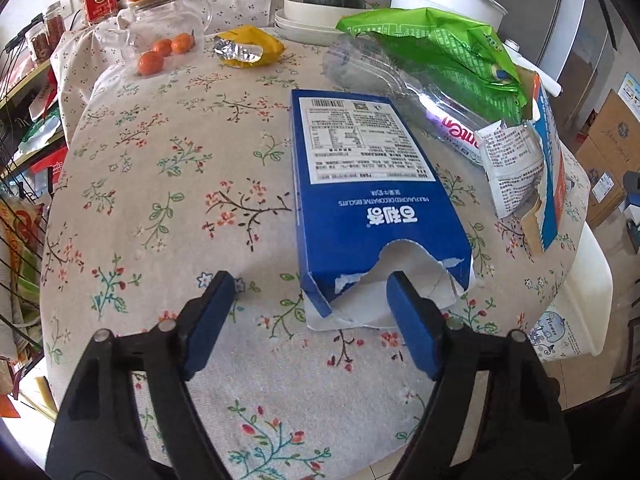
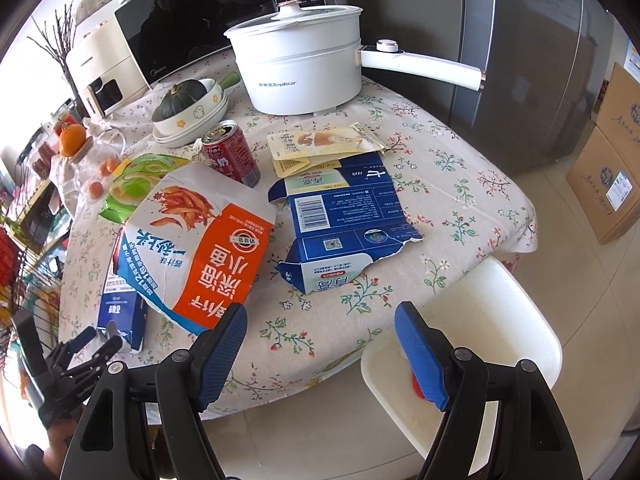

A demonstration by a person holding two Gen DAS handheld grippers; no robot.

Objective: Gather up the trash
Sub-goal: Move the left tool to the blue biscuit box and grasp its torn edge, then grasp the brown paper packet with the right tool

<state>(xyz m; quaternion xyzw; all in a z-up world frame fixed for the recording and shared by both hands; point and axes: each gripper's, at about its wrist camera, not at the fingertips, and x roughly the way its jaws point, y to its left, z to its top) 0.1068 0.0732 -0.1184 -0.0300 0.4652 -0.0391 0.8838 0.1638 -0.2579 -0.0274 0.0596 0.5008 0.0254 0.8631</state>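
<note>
Lying flat on the flower-printed fabric tablecloth [image 1: 160,184] is a long blue cardboard biscuit box [image 1: 368,184], its glossy back panel up and its near end ripped into a ragged white-edged mouth. The left gripper [image 1: 308,300] sits low at that torn end with its blue ribbed rubber pads spread: one pad [image 1: 404,296] overlaps the ripped opening, the other [image 1: 216,296] rests over bare cloth, and neither presses on the card. Beyond the box lie a crumpled clear plastic tray [image 1: 376,68], a crinkled green foil bag [image 1: 440,48] and a yellow foil wrapper [image 1: 248,48].

From the right wrist, the right gripper [image 2: 320,328] hangs past the table edge, its fingers wide apart and holding nothing. Ahead of it lie a glossy white-and-orange snack bag [image 2: 200,240], a flattened, torn blue carton [image 2: 344,216], a red drink can [image 2: 232,152] standing upright and pale yellow sachets [image 2: 328,140]. A smooth white plastic bin [image 2: 472,320] stands on the floor just beside the table, under the right-hand finger.
</note>
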